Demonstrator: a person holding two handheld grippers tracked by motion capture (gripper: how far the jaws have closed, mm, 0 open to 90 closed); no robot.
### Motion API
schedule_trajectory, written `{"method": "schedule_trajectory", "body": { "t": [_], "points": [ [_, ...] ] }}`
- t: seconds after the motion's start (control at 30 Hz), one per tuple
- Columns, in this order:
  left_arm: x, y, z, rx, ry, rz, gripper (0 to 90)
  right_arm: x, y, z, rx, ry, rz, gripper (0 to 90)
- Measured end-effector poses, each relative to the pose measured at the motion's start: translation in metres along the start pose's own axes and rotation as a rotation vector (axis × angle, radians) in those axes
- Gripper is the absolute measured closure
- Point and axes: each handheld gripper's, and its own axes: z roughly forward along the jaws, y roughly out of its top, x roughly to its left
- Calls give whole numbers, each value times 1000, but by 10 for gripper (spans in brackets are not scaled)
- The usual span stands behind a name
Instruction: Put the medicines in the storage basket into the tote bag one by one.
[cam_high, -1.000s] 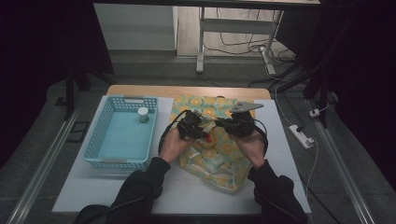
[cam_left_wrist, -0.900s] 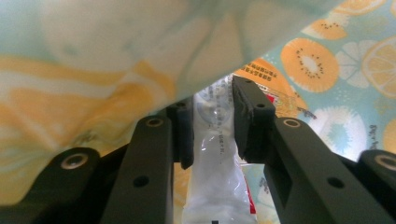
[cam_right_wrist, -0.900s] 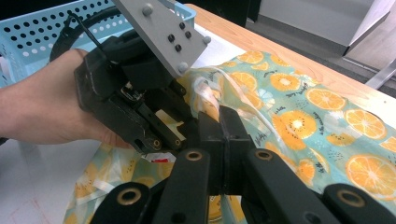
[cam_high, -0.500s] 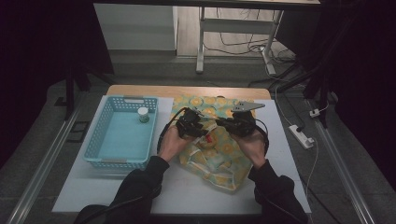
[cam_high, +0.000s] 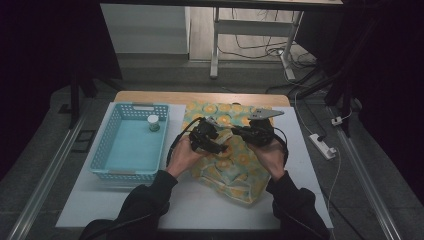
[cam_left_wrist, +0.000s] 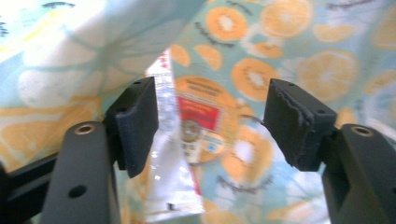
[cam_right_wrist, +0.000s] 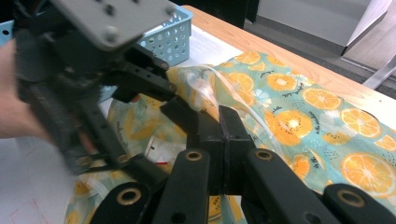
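A person's two hands work over a white table (cam_high: 125, 200) in the high view, both grippers meeting above an orange-print bag (cam_high: 235, 170) that lies crumpled on the table just right of a blue basket (cam_high: 112, 150). A small jar (cam_high: 153, 122) stands in the basket's far corner, well apart from the bag. The right gripper (cam_right_wrist: 219, 135) has its jaws pressed together on a fold of the bag's clear plastic edge, lifting it off the table; in the high view that gripper (cam_high: 252, 132) sits over the bag's middle, just right of the other. The left gripper (cam_high: 210, 137) hovers at the bag's left side, its jaws just having spread apart. In the left gripper view a packet (cam_left_wrist: 187, 135) with a red and orange label lies inside the bag's mouth, between the jaws of the left gripper (cam_left_wrist: 210, 121) but beyond them, its clear edge close to the left pad (cam_left_wrist: 137, 121); whether it touches is unclear
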Motion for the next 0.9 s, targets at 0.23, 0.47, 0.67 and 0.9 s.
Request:
{"method": "schedule_trajectory", "body": {
  "t": [0.23,0.47,0.67,0.9],
  "points": [
    [-5,-6,-16,-21,-56,-14,229,0,0,1,6,0,1,899],
    [-2,-17,-29,-7,-54,-42,156,0,-1,1,6,0,0,899],
    [6,-28,-38,-13,-66,-74,94,0,-1,2,10,2,0,899],
    [14,-39,-48,7,-37,-73,21,0,-1,2,11,1,-2,898]
  ]
}}
